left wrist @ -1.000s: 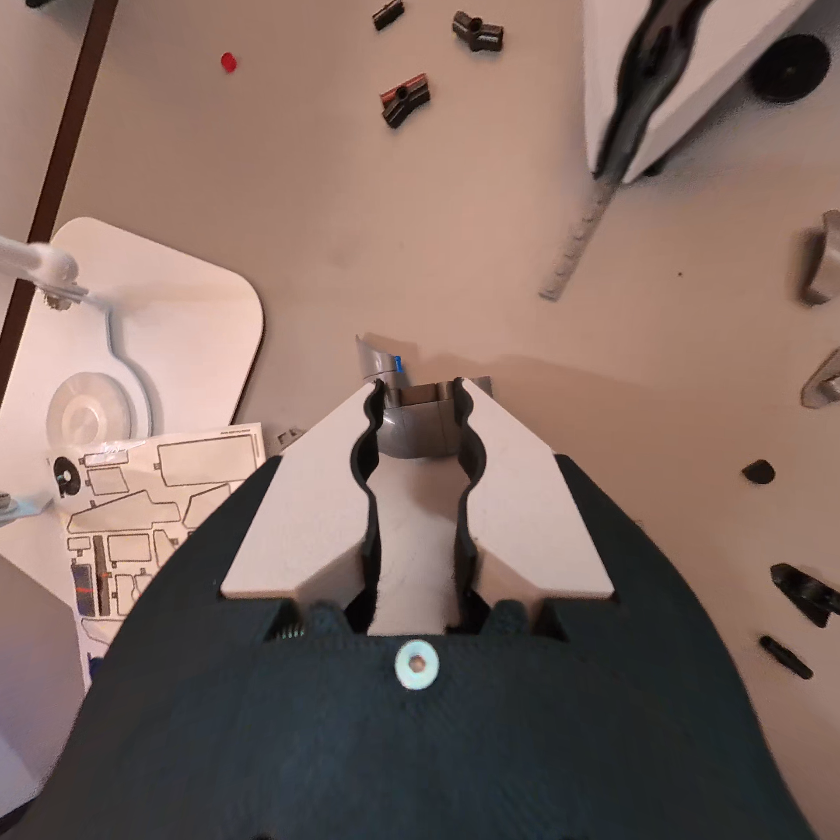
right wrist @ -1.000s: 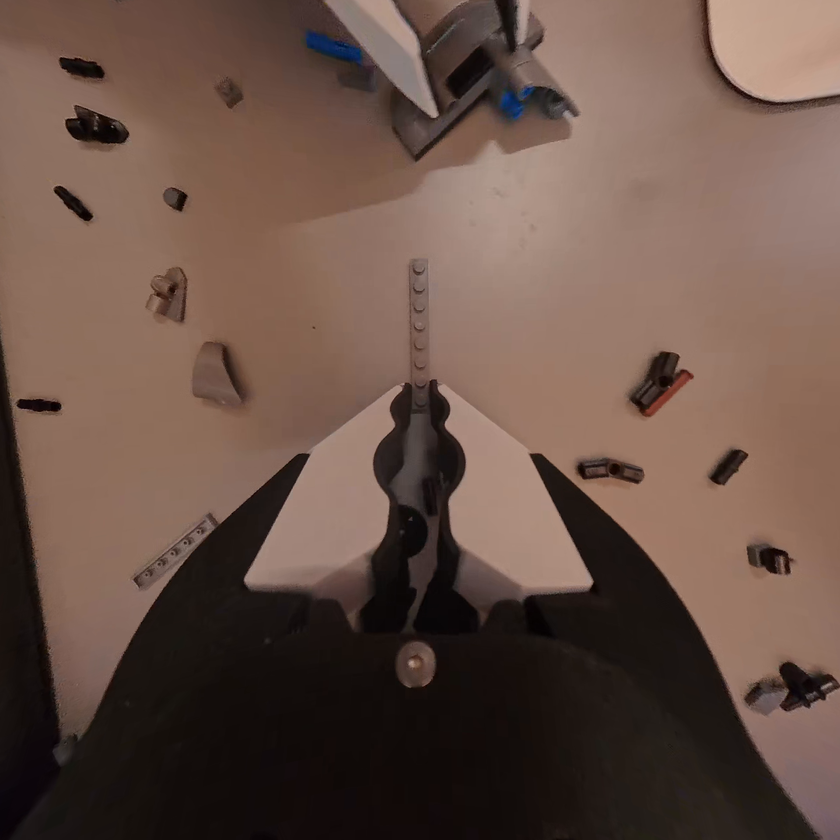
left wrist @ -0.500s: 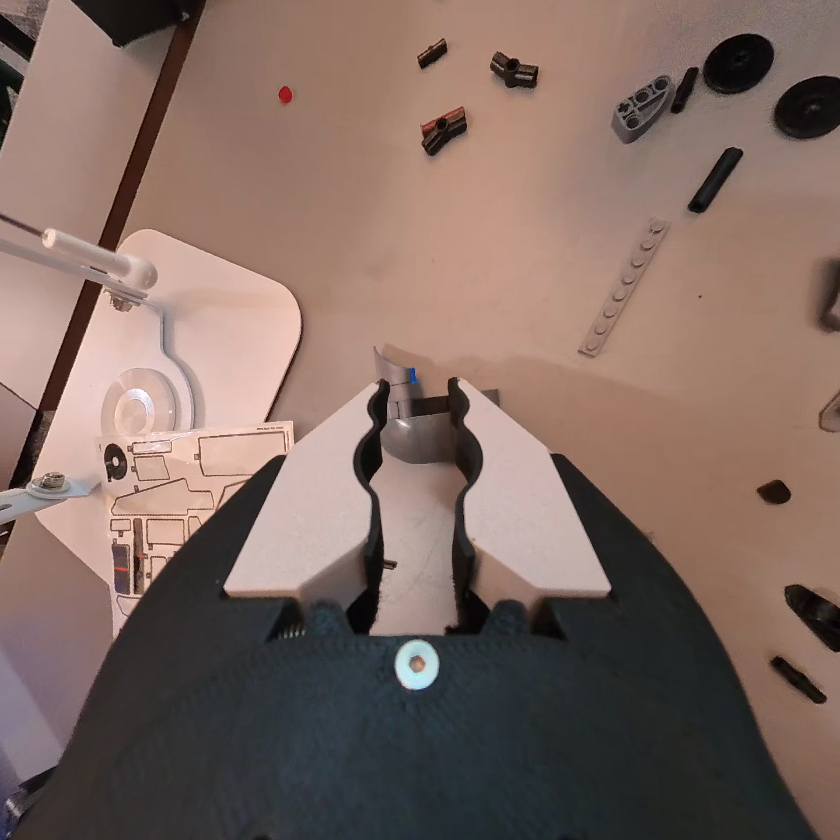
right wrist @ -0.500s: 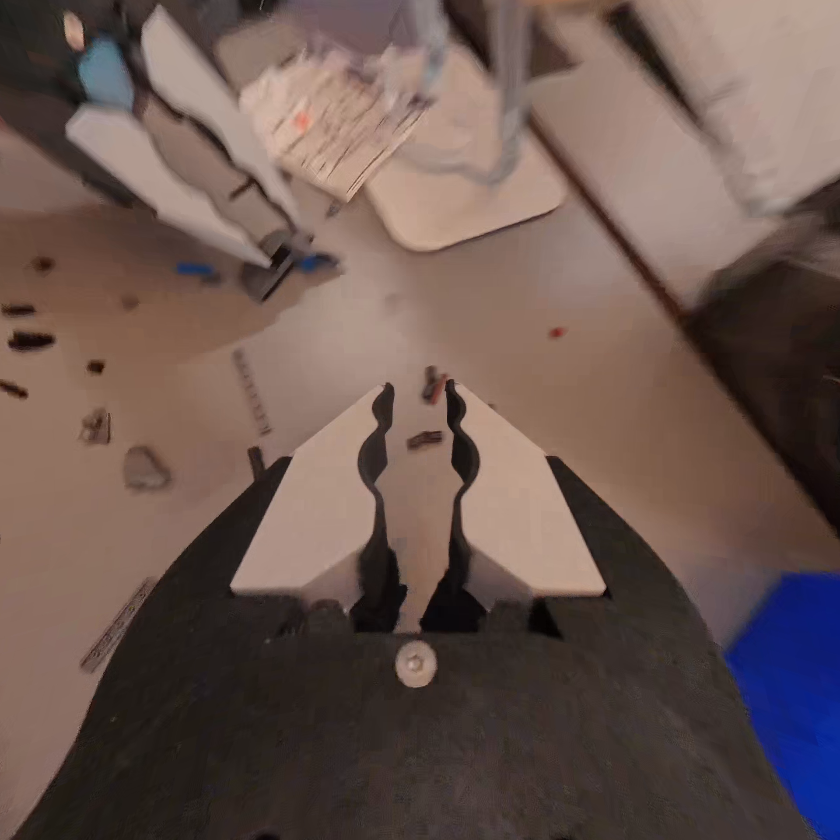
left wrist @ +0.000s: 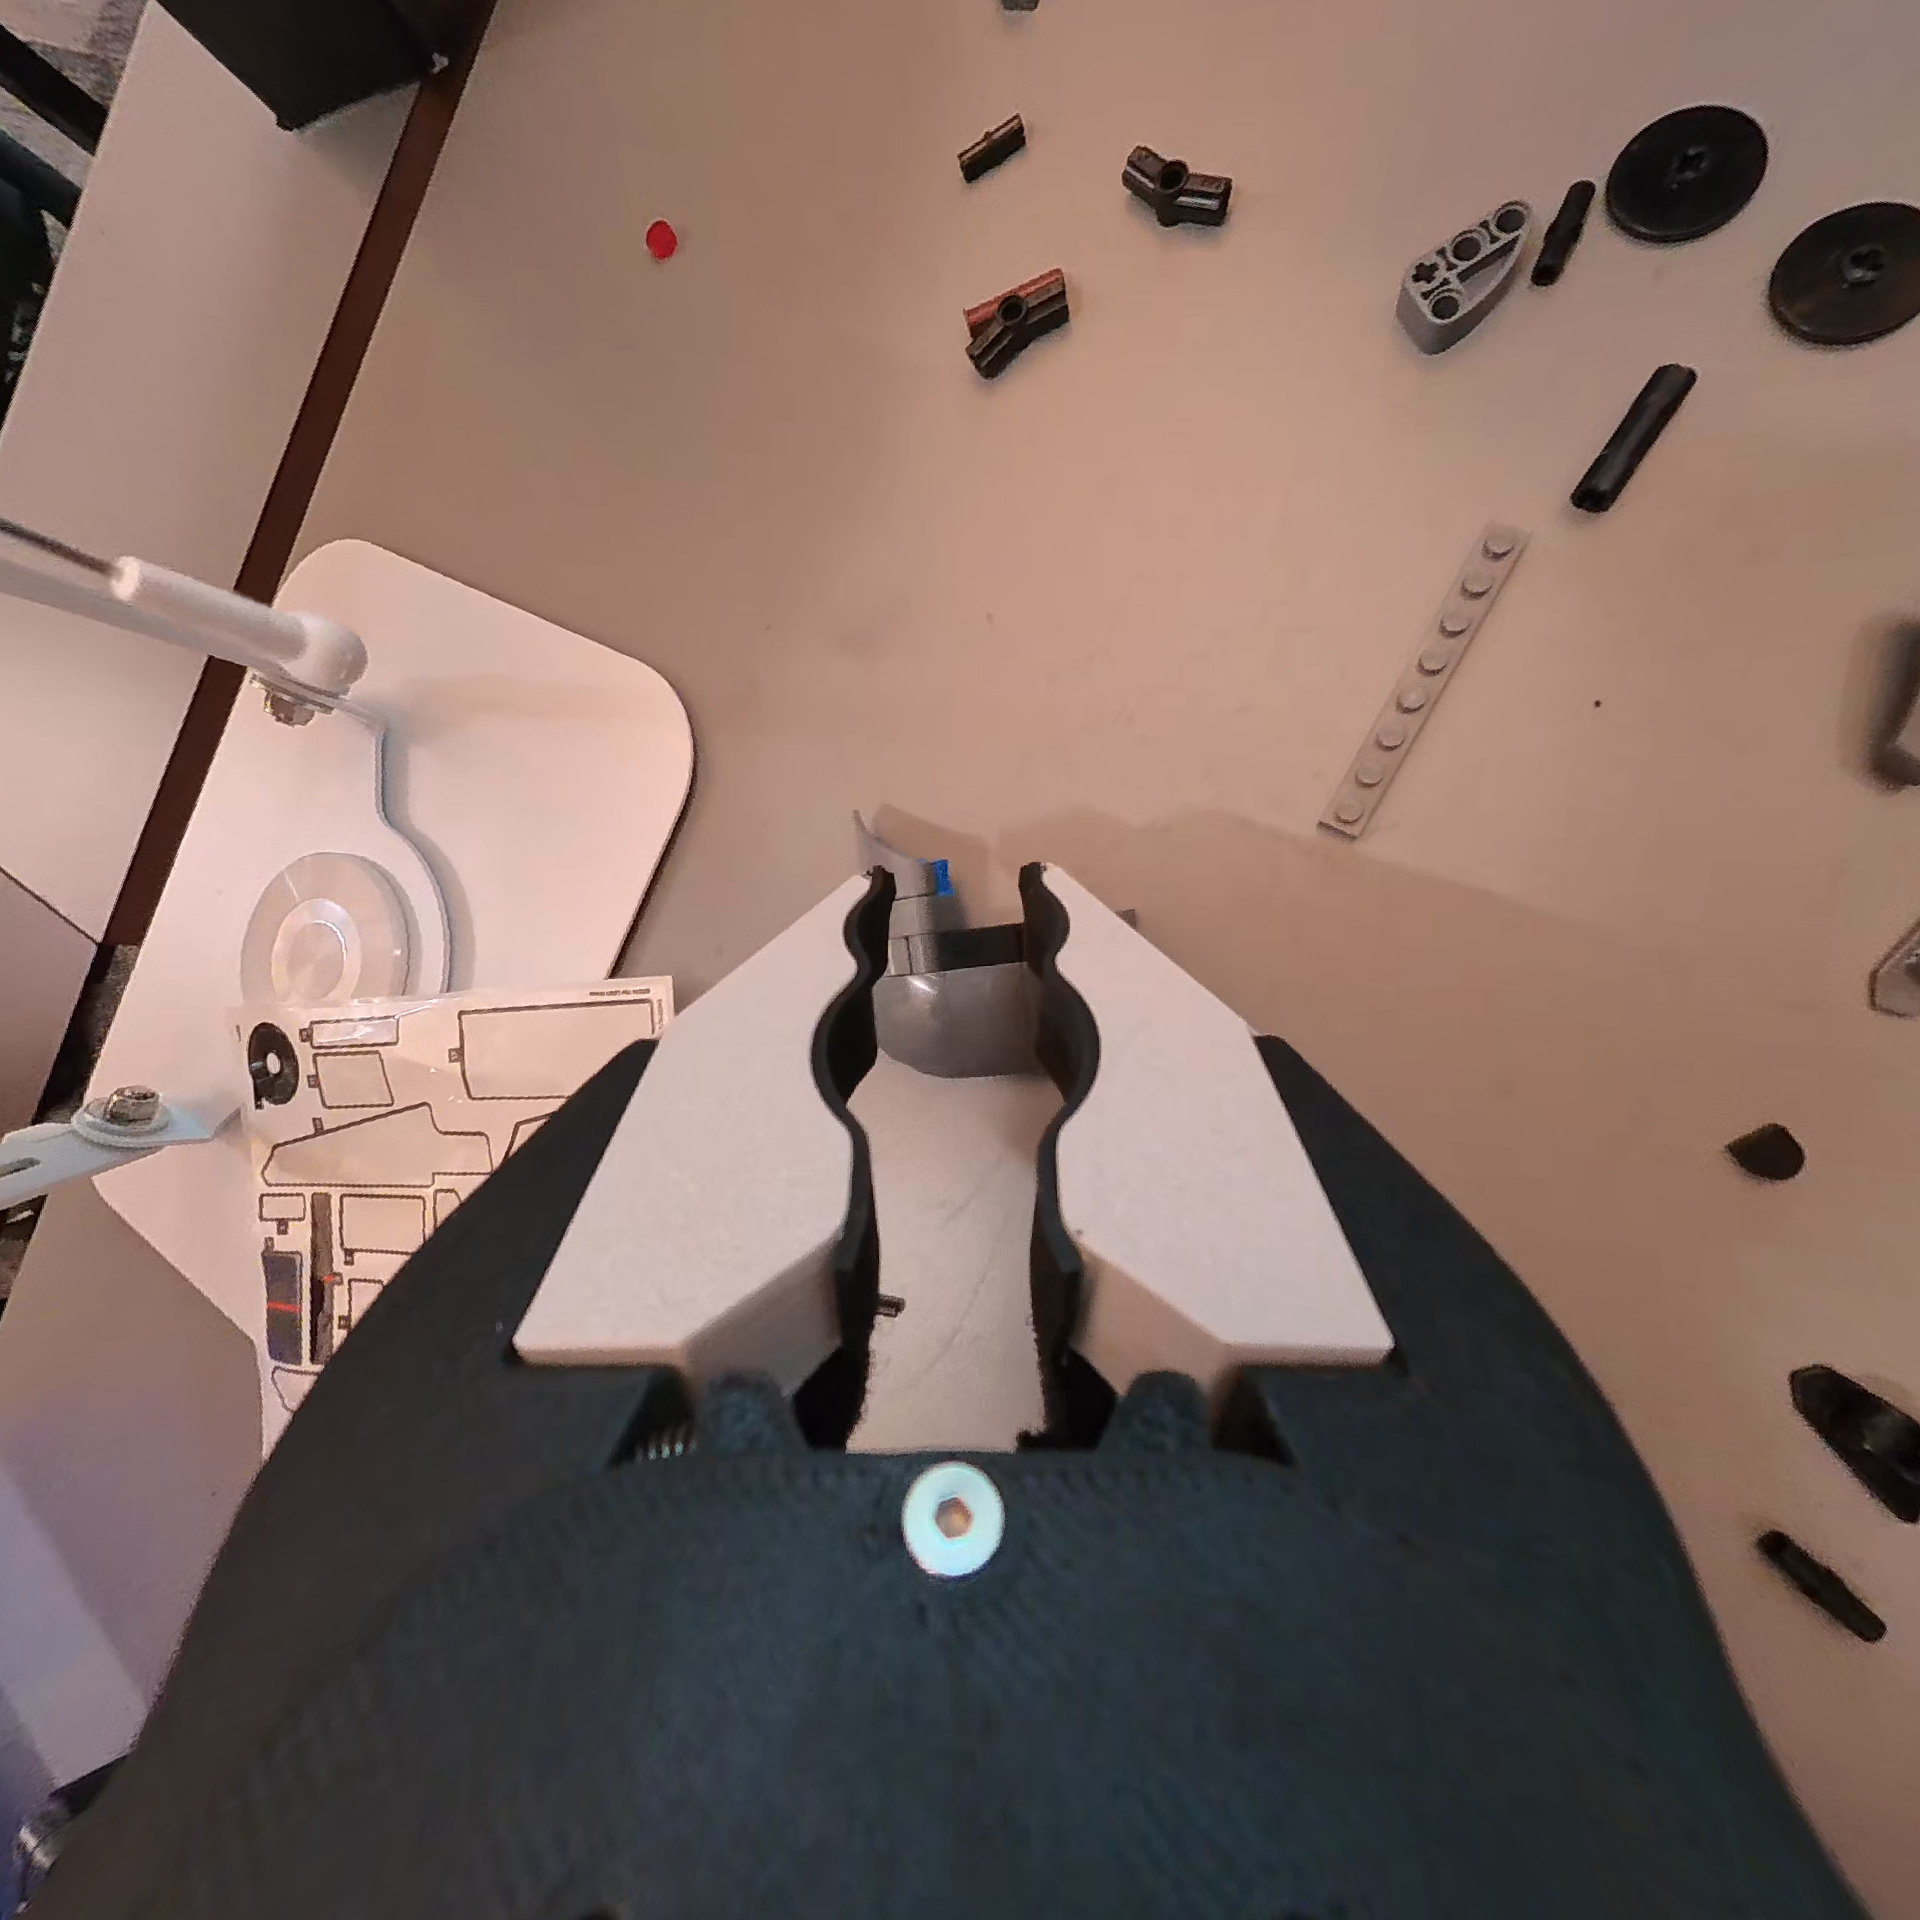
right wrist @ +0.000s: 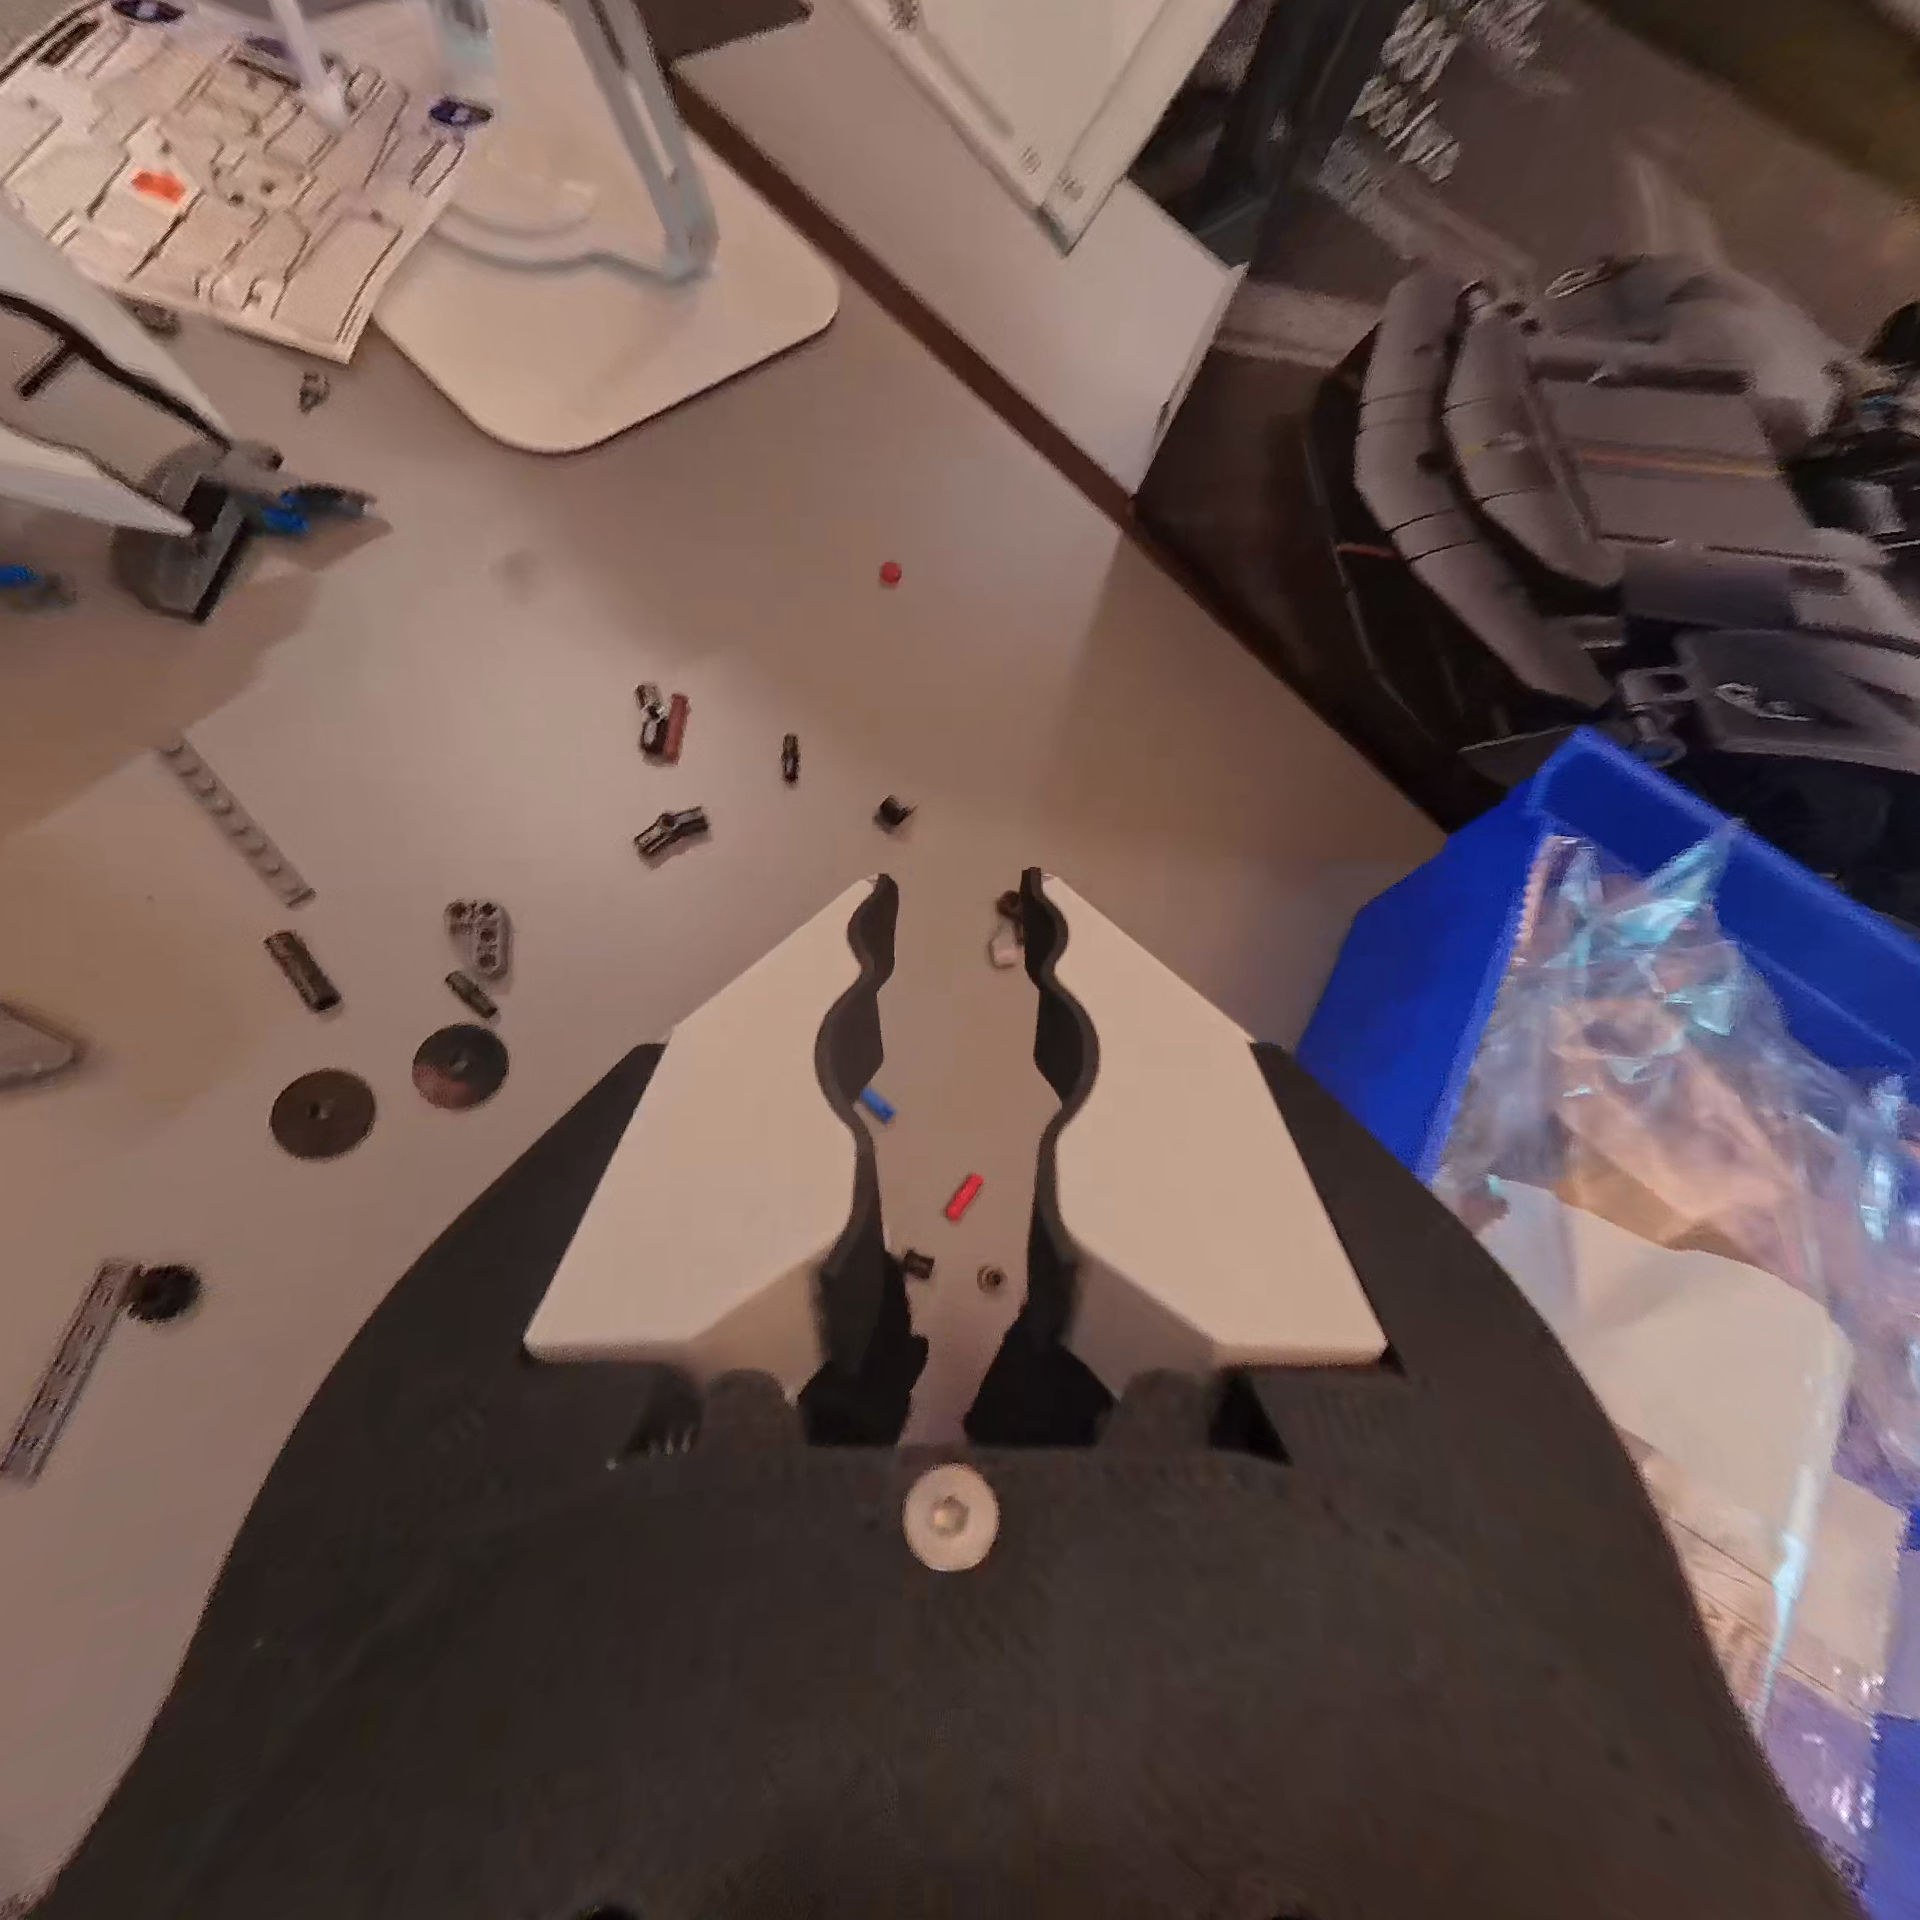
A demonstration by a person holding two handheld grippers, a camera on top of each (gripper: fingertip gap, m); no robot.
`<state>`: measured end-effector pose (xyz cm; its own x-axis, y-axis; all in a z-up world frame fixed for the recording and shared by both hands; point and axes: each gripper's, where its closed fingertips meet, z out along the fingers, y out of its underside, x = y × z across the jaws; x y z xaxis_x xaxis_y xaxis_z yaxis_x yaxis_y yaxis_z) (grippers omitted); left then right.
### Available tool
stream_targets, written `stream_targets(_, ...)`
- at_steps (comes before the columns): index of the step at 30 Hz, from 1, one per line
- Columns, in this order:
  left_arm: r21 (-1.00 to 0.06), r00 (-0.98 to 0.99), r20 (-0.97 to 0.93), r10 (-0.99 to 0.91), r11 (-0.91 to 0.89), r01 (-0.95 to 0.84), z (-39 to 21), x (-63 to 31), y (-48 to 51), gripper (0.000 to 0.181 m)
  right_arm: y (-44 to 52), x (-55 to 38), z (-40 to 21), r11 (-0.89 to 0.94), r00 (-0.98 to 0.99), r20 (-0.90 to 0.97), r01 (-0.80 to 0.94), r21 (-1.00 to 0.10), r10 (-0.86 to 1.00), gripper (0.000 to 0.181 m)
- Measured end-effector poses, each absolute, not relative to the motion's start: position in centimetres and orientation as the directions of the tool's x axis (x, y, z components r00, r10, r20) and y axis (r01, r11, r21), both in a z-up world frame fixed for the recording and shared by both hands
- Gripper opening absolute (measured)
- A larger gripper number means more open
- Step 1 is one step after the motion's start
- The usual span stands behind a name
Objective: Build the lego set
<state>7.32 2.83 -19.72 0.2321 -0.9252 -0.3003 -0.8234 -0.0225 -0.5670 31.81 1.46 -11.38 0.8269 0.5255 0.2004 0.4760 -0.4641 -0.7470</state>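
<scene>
Left gripper [left wrist: 956,883]: clamped on grey sub-assembly [left wrist: 951,1023], a rounded grey block with a small blue pin at its far end, held between the fingertips just above the surface [left wrist: 831,468]. Same sub-assembly visible far left in the right wrist view [right wrist: 192,525].

Right gripper [right wrist: 954,883]: jaws parted to a moderate gap, nothing between them, raised over the right-hand scatter of small parts.

Long grey plate [left wrist: 1429,681]: flat on the surface, far right of the left gripper, apart from it; long axis running from near-left to far-right. In the right wrist view [right wrist: 234,821] lying far left of the right gripper, well apart, long axis slanting across the gripper's line.

Other loose parts: two black discs [right wrist: 322,1112], grey triangular beam [left wrist: 1465,275], black connectors [left wrist: 1016,317], black axle [left wrist: 1633,436], red stud [left wrist: 659,238], small red pin [right wrist: 964,1195] and blue pin [right wrist: 876,1103] below the right gripper.

Off to the sides: instruction sheet [left wrist: 416,1091] on white stand base [left wrist: 540,727], near left; blue bin [right wrist: 1621,914] with clear bags, right.

Judgement: right gripper free and the likelier one to fetch the next part; for the plate, approach leftward with jaws turned across its narrow width.
</scene>
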Motion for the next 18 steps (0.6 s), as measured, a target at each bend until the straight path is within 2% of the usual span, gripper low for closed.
stream_targets(4,-0.565,0.230,-0.302,-0.925,-0.021,-0.825,-19.7,7.3,2.8,0.023,-0.2,31.0,-13.7,-0.529,0.774,0.194,0.569,-0.629,0.602,0.020)
stream_targets(7,-0.564,0.232,-0.302,-0.925,-0.023,-0.825,-19.7,7.3,2.9,0.023,-1.1,30.9,-15.2,-0.577,0.756,0.207,0.620,-0.532,0.621,0.028)
stream_targets(10,-0.565,0.235,-0.302,-0.924,-0.025,-0.825,-19.7,7.2,2.9,0.022,-1.5,30.1,-15.7,-0.590,0.751,0.183,0.624,-0.512,0.635,0.029)
stream_targets(18,-0.590,0.292,-0.302,-0.908,-0.062,-0.805,-18.7,5.9,4.0,0.022,-3.6,30.1,-18.7,-0.672,0.742,0.155,0.661,-0.334,0.653,0.031)
